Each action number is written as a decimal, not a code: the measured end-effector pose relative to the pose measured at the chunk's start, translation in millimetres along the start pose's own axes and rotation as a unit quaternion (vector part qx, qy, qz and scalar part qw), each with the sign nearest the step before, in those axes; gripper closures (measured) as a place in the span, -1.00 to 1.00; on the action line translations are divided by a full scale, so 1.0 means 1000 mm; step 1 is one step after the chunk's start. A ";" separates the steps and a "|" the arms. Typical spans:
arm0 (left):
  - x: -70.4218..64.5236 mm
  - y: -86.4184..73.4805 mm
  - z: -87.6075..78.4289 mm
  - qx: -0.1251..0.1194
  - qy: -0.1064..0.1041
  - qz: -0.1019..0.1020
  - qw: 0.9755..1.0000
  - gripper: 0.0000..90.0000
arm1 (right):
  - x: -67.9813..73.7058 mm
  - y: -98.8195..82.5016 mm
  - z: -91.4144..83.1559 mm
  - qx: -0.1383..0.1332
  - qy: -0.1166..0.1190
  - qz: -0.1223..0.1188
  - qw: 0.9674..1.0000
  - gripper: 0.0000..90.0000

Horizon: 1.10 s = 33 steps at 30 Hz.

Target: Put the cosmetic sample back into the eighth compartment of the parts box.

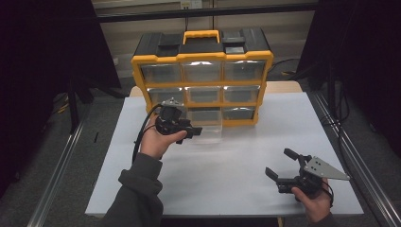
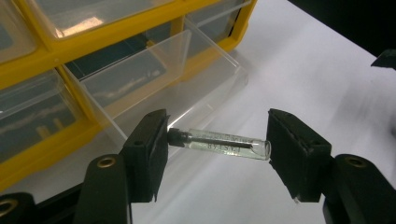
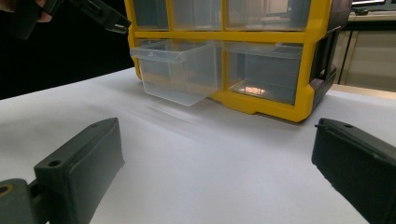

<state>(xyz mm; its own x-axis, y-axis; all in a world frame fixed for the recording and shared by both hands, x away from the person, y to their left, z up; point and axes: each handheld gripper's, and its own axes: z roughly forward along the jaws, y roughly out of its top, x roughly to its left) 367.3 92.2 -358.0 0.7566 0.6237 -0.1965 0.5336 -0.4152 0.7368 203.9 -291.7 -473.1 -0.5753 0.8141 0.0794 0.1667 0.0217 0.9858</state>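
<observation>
The left hand-held gripper (image 2: 217, 144) clamps a small glass vial (image 2: 224, 143) end to end between its jaws, just above the pulled-out clear drawer (image 2: 196, 70) of the yellow organiser (image 1: 203, 57). The right hand-held gripper (image 1: 280, 166) rests on the white bench (image 1: 227, 165), jaws apart and empty.

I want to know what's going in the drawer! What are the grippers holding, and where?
The left hand-held gripper clamps a small glass vial end to end, cap and base. The right hand-held gripper holds nothing.

Vial (image 2: 219, 143) print (mirrored, blurred) illegible
</observation>
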 end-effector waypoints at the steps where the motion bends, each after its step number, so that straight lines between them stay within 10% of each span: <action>1: 0.000 0.001 0.000 -0.002 -0.001 -0.001 1.000 -0.11 | 0.000 0.000 0.000 0.000 0.000 0.000 1.000 -0.97; 33: 0.011 0.022 0.008 -0.001 0.026 0.006 1.000 -0.11 | 0.000 0.000 0.000 0.000 0.001 -0.001 1.000 -0.97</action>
<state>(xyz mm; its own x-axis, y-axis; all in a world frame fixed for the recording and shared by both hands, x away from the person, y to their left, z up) 390.4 84.5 -348.8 0.7419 0.6528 -0.1530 0.5233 -0.4211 0.7408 203.7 -292.0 -472.9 -0.5773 0.8128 0.0781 0.1658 0.0230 0.9859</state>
